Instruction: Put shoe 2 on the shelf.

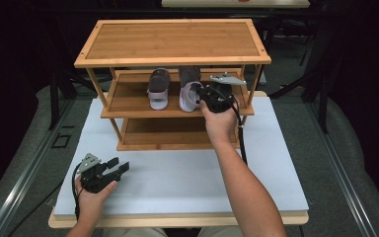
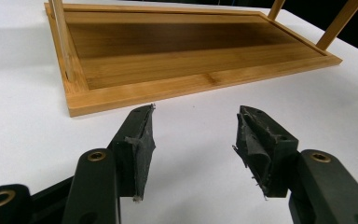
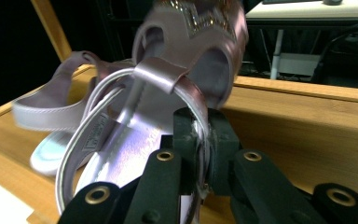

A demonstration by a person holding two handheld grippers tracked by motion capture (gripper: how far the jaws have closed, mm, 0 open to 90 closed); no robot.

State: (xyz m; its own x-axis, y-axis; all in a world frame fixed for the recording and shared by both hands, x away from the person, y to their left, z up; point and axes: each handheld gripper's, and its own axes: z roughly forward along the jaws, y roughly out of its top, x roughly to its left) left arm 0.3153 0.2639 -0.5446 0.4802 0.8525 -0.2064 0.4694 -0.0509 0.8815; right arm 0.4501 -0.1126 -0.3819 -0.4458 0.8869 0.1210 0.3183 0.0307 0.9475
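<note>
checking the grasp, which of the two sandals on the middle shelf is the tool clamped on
The right sandal: the right tool is shut on its heel rim. The left sandal stands free on the middle shelf, apart from any tool.

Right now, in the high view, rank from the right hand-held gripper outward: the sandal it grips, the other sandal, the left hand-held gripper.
1. Gripped sandal, middle shelf, in the right hand-held gripper.
2. Other sandal, same shelf, further left.
3. Left hand-held gripper, low on the white table.
</note>
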